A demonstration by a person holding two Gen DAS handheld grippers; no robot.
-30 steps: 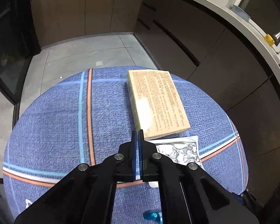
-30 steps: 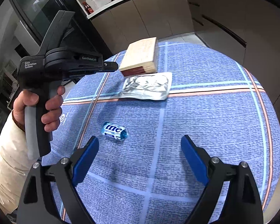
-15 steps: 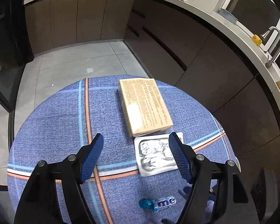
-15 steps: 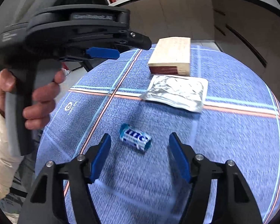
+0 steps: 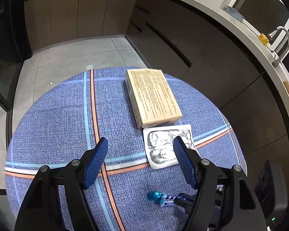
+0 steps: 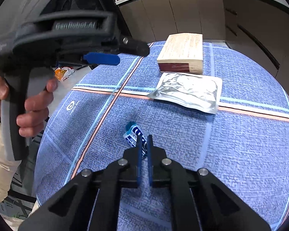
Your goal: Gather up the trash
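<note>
A small blue and white candy wrapper (image 6: 133, 134) lies on the round blue table (image 6: 240, 154); my right gripper (image 6: 144, 140) is shut on its near end. It also shows in the left wrist view (image 5: 160, 199), low right, with the right fingers on it. A silver foil pouch (image 6: 188, 91) lies flat beyond it, next to a tan box (image 6: 183, 52). My left gripper (image 5: 140, 154) is open and empty above the table, left of the pouch (image 5: 167, 146) and short of the box (image 5: 154, 98).
Dark kitchen cabinets (image 5: 183, 38) and a counter with a tap (image 5: 279, 36) curve around the far and right sides. Grey tiled floor (image 5: 67, 57) lies beyond the table. An orange and white bag (image 6: 63, 73) lies on the floor to the left.
My left gripper has opened from shut and pulled back higher. My right gripper has moved in to the candy wrapper and shut on it.
</note>
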